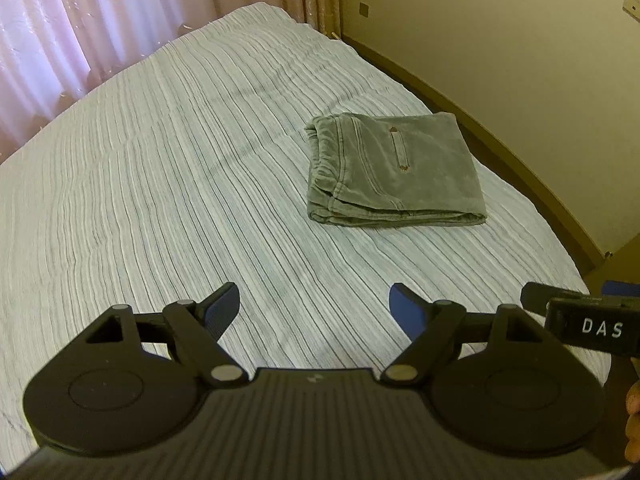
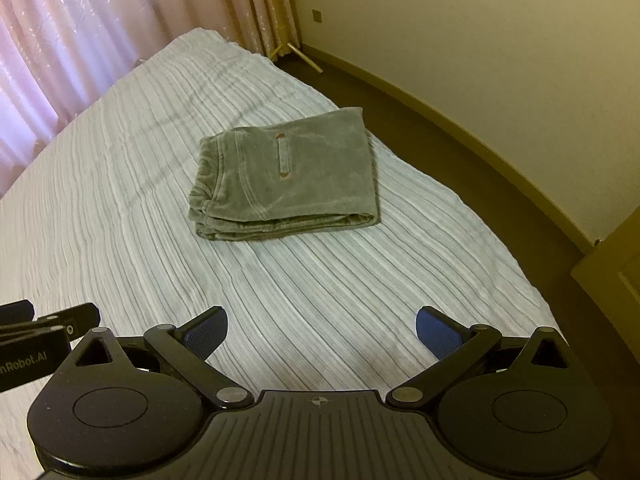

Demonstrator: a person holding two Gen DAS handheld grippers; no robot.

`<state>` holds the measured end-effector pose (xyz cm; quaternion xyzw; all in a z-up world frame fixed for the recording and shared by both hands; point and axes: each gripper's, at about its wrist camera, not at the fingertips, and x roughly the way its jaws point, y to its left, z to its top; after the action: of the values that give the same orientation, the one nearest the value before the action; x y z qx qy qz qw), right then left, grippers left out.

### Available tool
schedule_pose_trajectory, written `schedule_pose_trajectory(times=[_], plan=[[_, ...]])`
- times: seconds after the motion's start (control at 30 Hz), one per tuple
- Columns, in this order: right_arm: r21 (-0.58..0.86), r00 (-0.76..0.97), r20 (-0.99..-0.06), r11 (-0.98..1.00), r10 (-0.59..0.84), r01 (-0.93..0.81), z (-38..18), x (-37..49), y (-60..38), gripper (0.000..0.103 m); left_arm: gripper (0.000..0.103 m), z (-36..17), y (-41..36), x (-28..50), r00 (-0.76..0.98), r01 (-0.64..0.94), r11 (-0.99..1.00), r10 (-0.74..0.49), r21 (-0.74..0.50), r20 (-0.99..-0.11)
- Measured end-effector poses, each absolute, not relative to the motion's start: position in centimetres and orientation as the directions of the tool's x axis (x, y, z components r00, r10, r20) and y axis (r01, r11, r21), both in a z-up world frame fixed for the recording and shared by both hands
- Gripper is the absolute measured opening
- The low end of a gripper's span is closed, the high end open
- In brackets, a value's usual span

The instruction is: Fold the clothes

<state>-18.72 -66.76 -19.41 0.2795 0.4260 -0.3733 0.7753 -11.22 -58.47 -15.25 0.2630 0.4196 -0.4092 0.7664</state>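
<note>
A grey-green garment (image 1: 394, 172) lies folded into a compact rectangle on the striped bed cover (image 1: 160, 184), near the bed's right edge; a pocket slit with brown ends faces up. It also shows in the right wrist view (image 2: 286, 184). My left gripper (image 1: 314, 308) is open and empty, held above the cover well short of the garment. My right gripper (image 2: 322, 330) is open and empty too, also short of it. Each gripper shows at the edge of the other's view: the right one (image 1: 584, 320) and the left one (image 2: 44, 332).
Pink curtains (image 1: 80, 24) hang behind the bed on the left. A cream wall (image 2: 480, 40) with a brown skirting runs along the right, with dark floor (image 2: 460, 160) between it and the bed. The cover (image 2: 120, 200) spreads wide to the left of the garment.
</note>
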Motion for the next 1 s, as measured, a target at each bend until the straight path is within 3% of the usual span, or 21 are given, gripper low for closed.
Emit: schedule_pose_trajectory(times=[1.0], plan=[[0.097,0.324,-0.895,0.575,-0.306,0.812,-21.3,-18.2,-67.1,0.103,0.08,-17.4,-58.3,-11.3,0.297,0.853,0.516,-0.361,0.077,-0.884]])
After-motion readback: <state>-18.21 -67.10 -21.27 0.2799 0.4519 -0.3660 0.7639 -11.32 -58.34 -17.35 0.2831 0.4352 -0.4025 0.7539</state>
